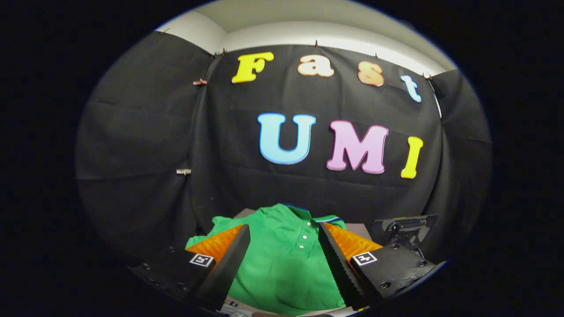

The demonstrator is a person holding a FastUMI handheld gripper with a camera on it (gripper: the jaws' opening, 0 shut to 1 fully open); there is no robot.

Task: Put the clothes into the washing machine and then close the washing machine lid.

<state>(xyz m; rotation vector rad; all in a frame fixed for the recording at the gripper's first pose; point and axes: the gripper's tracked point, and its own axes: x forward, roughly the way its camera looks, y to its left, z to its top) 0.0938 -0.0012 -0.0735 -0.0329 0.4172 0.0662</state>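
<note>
A green polo shirt point(282, 255) with white buttons and a dark-trimmed collar lies spread on a grey surface point(359, 229), right under and ahead of my fingers. My gripper point(284, 231) is open, its two fingers set wide apart on either side of the shirt's button placket. Nothing is pressed between them. A dark, angled part that may be the washing machine's raised lid point(403, 226) stands just beyond the right finger; the machine's body is hidden.
Black cloth walls point(145, 145) close the booth behind and on both sides. A white wall strip point(308, 35) shows above the cloth. The grey surface under the shirt ends close to the back cloth.
</note>
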